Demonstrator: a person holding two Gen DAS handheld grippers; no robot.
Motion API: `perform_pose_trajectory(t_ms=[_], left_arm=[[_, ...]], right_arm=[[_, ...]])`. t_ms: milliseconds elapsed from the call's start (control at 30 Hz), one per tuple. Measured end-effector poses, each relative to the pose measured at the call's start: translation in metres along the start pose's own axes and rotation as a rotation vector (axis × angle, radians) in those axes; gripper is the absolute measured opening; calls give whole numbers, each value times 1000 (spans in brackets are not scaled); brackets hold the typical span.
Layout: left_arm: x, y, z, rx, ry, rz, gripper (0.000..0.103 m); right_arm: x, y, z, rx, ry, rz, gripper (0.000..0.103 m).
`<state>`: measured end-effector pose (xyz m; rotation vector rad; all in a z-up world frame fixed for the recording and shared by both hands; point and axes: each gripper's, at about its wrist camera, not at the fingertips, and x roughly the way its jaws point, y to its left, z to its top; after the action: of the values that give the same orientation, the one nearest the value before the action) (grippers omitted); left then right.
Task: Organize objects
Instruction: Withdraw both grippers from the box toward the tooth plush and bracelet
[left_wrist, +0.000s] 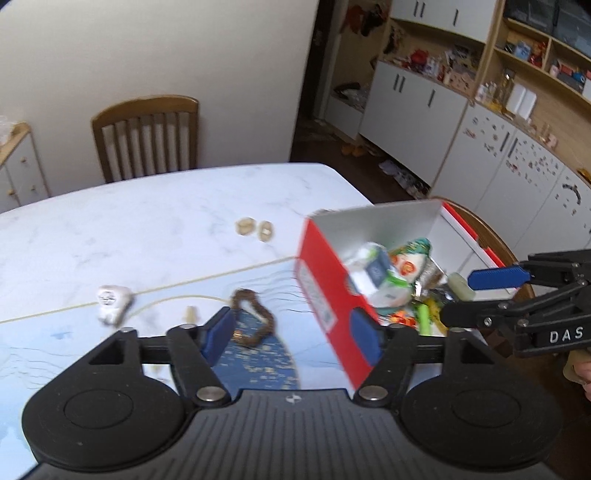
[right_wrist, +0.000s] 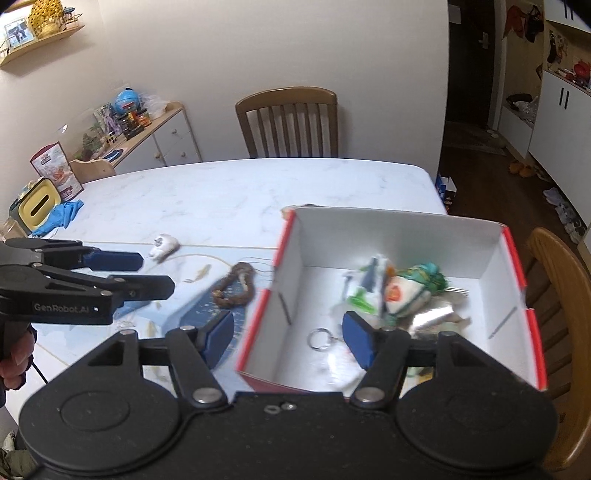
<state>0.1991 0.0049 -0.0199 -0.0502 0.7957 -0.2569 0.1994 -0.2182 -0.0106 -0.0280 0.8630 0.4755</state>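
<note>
Hovering with jaws apart and empty, left gripper (left_wrist: 291, 334) and right gripper (right_wrist: 288, 334) are held by red-and-white cardboard box (right_wrist: 406, 236) on marble bench (right_wrist: 229, 192).

Red-and-white box (right_wrist: 402, 236) on the table (right_wrist: 229, 192) — blurred, perhaps snack packets (right_wrist: 395, 291) inside, plus key ring (right_wrist: 319, 338).
</note>
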Motion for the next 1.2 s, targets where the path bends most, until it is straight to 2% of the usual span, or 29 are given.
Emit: perform_pose_trajectory(t_ms=[67,133,333,433,567,600,633,767,933,1200], left_arm=[[-5,14,0,-10,-11,10,77],[-9,29,0,-17,-15,26,84],[-9,74,-1,-32,-9,55,84],[-5,94,-3,-35,-8,65,89],[5,121,-8,-44,-12,57,91],[8,128,-9,-47,-9,52,100],[11,135,-11,-51,-8,48,103],[31,158,-19,-33,-6,76,103],[55,186,-27,-60,12,91,103],[88,209,-27,-90,-3,100,103]], right_arm=[[3,12,2,-2,-4,0,77],[7,24,5,1,-13,0,82],[23,55,13,-1,-23,5,87],[34,69,17,-6,-22,0,90],[53,86,21,-6,-7,1,90],[59,90,22,-7,-3,-1,90],[64,95,22,-8,2,-8,90],[89,109,23,-10,25,-29,90],[120,119,23,-6,44,-57,90],[162,119,23,31,79,-89,90]])
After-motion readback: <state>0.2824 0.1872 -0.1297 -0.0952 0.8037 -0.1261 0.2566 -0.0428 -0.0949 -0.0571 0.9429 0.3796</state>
